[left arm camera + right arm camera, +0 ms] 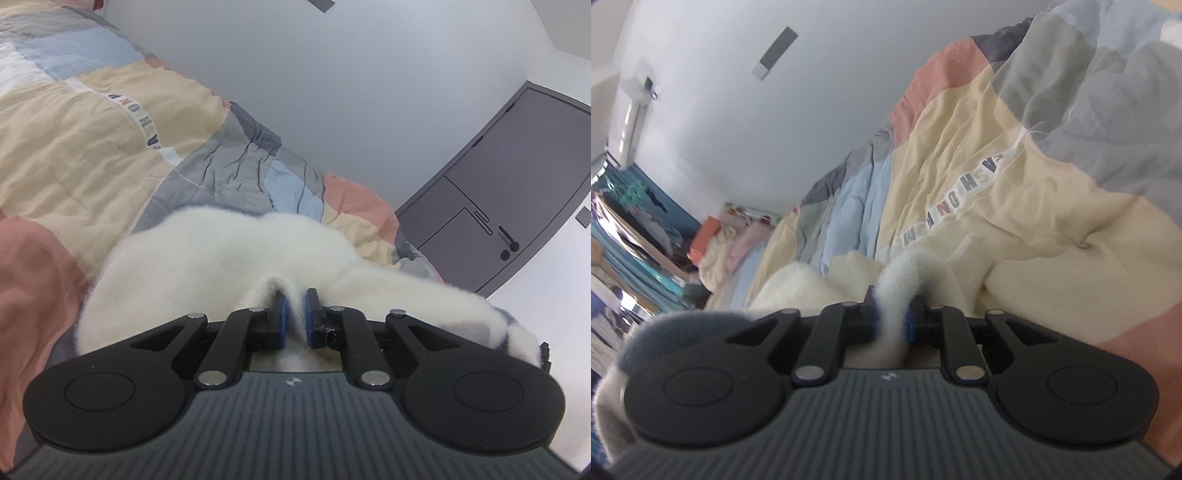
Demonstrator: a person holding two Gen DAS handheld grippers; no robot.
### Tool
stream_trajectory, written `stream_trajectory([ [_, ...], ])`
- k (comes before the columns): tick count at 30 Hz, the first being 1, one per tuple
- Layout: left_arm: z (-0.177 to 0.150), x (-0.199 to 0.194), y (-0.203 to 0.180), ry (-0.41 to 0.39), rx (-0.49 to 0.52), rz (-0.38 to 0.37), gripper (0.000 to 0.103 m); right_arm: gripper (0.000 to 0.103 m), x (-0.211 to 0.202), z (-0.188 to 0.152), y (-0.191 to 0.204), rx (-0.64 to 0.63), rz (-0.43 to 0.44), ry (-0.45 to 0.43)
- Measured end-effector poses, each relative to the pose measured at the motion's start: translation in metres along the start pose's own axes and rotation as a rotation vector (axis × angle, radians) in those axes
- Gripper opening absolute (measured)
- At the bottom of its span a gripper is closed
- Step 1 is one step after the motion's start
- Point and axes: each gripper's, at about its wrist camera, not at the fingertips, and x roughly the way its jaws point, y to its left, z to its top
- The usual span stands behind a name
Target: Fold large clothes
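Your fluffy white garment (pixel 229 251) lies on the patchwork quilt (pixel 85 147), bunched at six o'clock. Your left gripper (pixel 295 314) and right gripper (pixel 892 314) each clamp an edge fold, so you can carry both corners together.

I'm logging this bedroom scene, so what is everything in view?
garment: one, fluffy white, on the bed, pinched by both tools
quilt: one, patchwork of beige, grey, blue and pink, covering the bed
door: one, grey, right of the bed
pillows: a few, pink, orange and cream, far end of the bed
left tool: black, blue pads, shut on garment
right tool: black, blue pads, shut on garment
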Motion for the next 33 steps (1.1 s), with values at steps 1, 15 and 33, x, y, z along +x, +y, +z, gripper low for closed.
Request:
stream_trajectory([
  [1,-0.001,-0.004,-0.001,-0.004,0.002,-0.003,0.014,0.017,0.0,-0.001,0.0,0.004,0.007,-0.004],
  [15,-0.03,-0.12,-0.03,-0.093,0.031,0.087,0.067,0.075,-0.062,-0.004,0.038,-0.101,-0.074,-0.057],
  [33,-0.087,-0.158,-0.054,-0.032,0.065,0.177,0.071,0.083,-0.153,-0.109,0.099,-0.359,0.015,0.042],
])
